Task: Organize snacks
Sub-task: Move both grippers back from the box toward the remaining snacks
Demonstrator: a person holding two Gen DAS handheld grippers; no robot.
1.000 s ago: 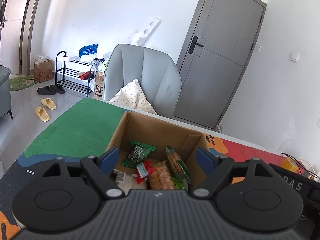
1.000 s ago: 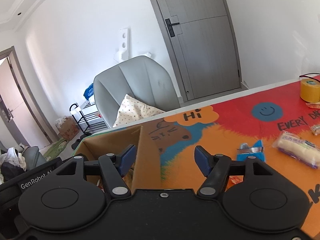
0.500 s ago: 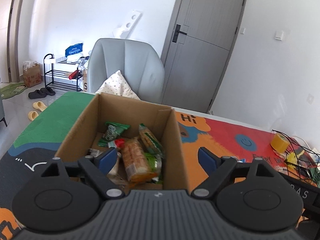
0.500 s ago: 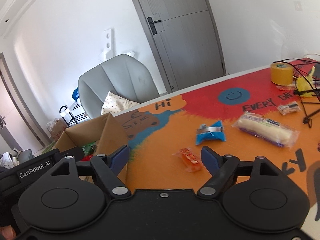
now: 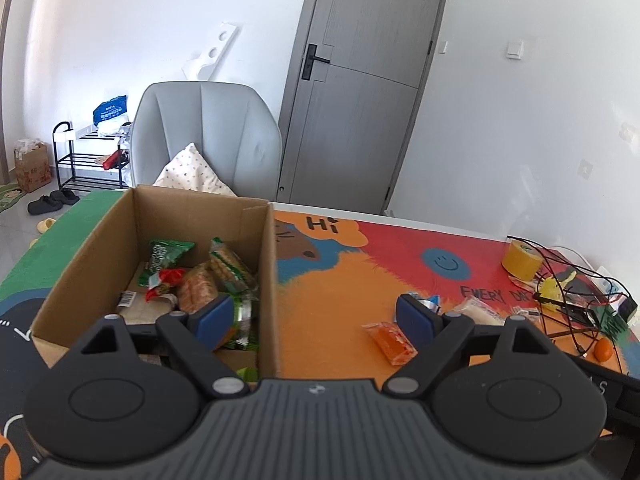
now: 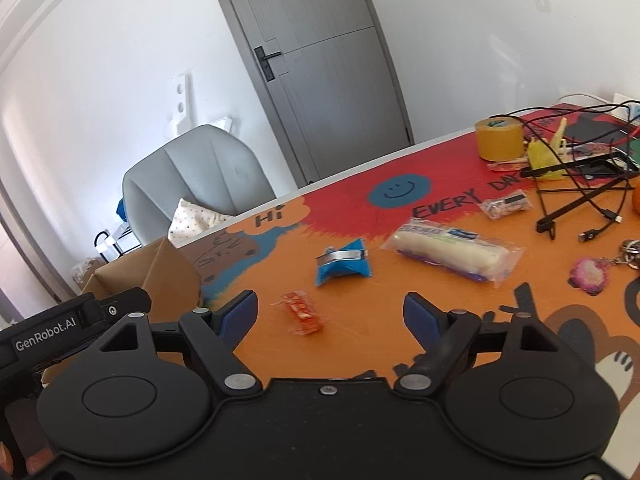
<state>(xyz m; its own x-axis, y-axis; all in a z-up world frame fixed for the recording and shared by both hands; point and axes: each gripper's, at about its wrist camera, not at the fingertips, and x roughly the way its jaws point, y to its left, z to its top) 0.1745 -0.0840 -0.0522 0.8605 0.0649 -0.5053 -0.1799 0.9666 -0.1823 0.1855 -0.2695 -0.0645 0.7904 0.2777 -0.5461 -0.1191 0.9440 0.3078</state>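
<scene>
A cardboard box (image 5: pixel 100 248) stands on the colourful mat and holds several snack packets, among them a green one (image 5: pixel 164 256). My left gripper (image 5: pixel 314 320) is open and empty, with the box's right wall showing between its fingers. On the mat to the right lie an orange packet (image 6: pixel 302 312), a blue packet (image 6: pixel 344 264), a long white packet (image 6: pixel 452 256) and a small clear packet (image 6: pixel 506 204). My right gripper (image 6: pixel 330 318) is open and empty above the mat. The orange packet lies just beyond its left finger.
A yellow tape roll (image 6: pixel 498 138), a tangle of black cables (image 6: pixel 580 184), a pink keychain (image 6: pixel 590 276) and an orange fruit (image 5: pixel 603 349) crowd the mat's right end. A grey chair (image 5: pixel 208 136) stands behind the table. The left gripper's body (image 6: pixel 60 328) shows beside the box.
Both grippers have swung right, away from the box and toward the loose packets on the mat. The right gripper's jaws have widened. Neither holds anything.
</scene>
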